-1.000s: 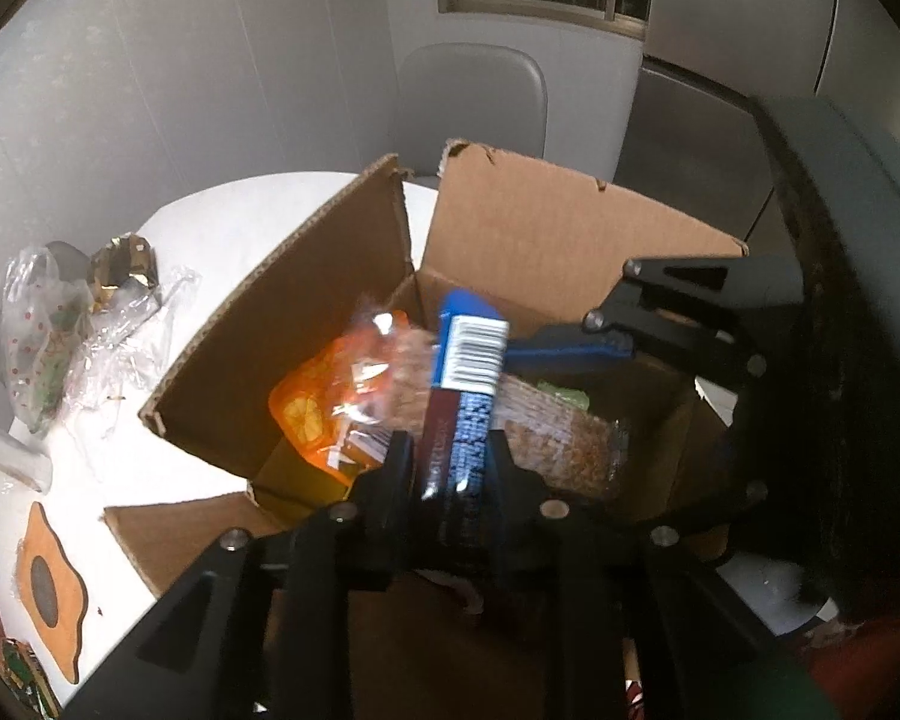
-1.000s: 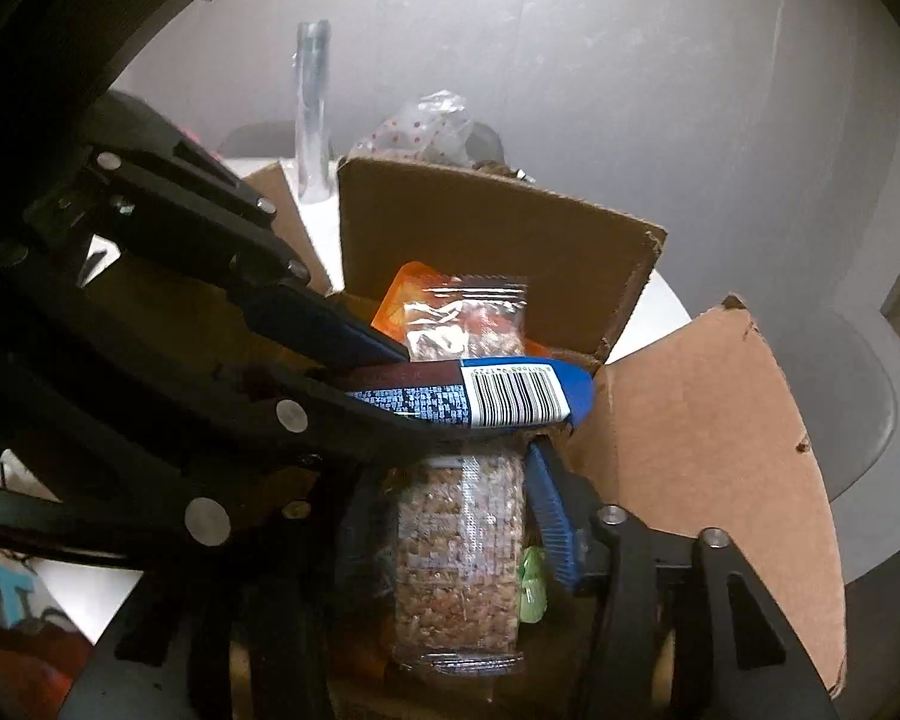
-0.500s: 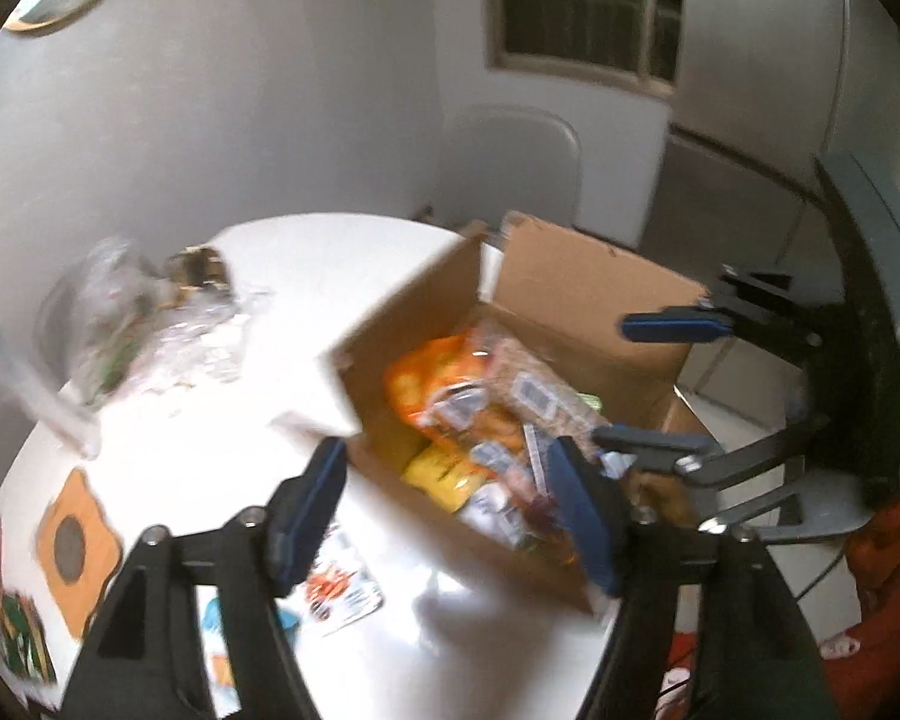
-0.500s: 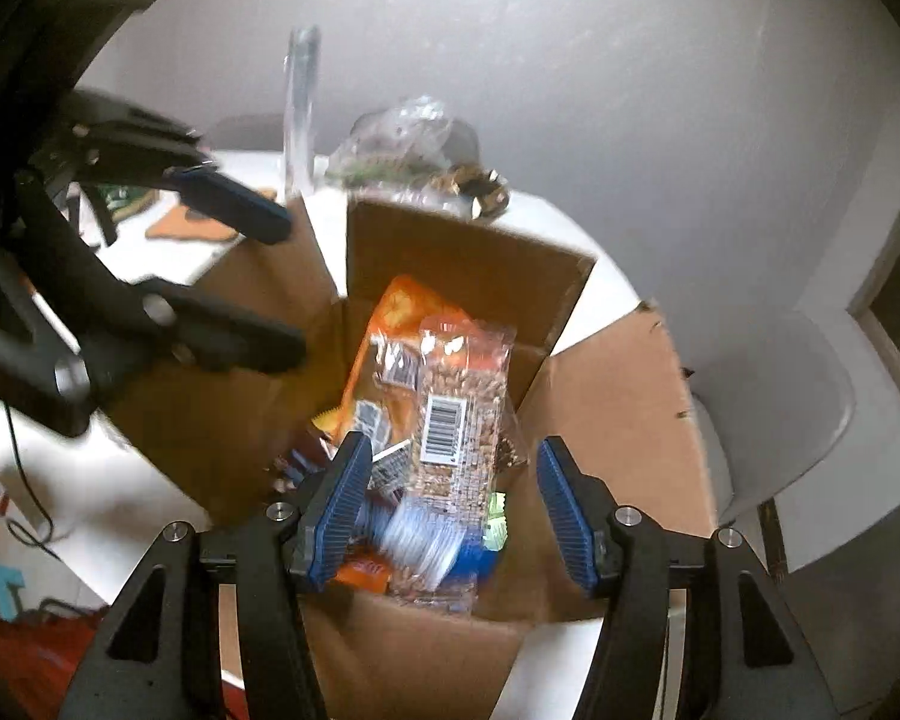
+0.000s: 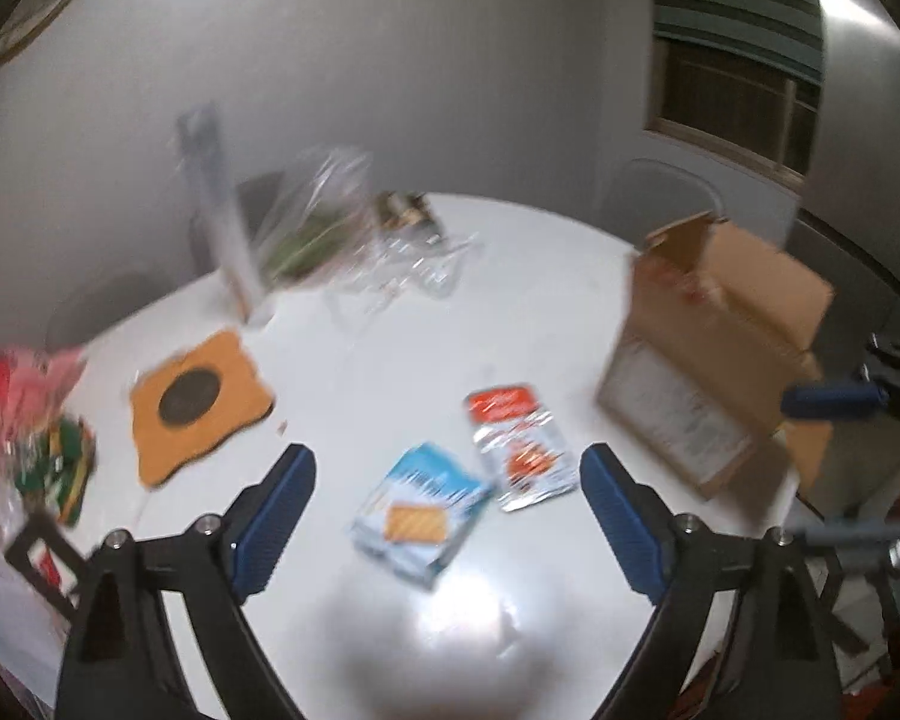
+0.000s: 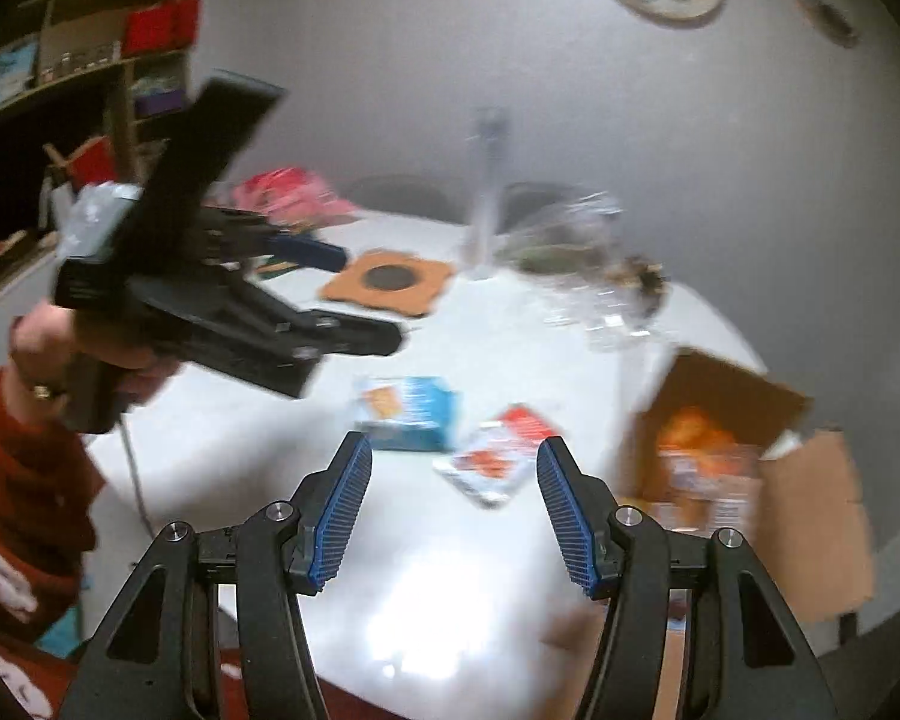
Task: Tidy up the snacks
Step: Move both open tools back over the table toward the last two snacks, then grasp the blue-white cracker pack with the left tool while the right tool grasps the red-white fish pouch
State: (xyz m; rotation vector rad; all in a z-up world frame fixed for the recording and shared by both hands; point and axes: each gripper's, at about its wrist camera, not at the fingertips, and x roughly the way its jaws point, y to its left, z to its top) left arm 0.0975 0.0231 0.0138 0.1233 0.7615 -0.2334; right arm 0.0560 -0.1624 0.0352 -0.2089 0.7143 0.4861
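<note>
- Two snack packets lie loose on the round white desk (image 5: 390, 330): a flat light-blue cracker packet (image 5: 417, 513) on the left, and just beside it a red-and-silver foil pouch (image 5: 519, 447).
- Further right, the open brown cardboard box (image 5: 714, 348) at the desk's edge already holds several snacks, an orange packet (image 6: 693, 435) among them, so I judge the sorting well along with these two left.
- The left tool (image 5: 447, 516) hangs tilted down over the blue packet, jaws opening wide, nothing between them.
- The right tool (image 6: 453, 516), also tilted down, is opening and empty, the foil pouch beyond it.
</note>
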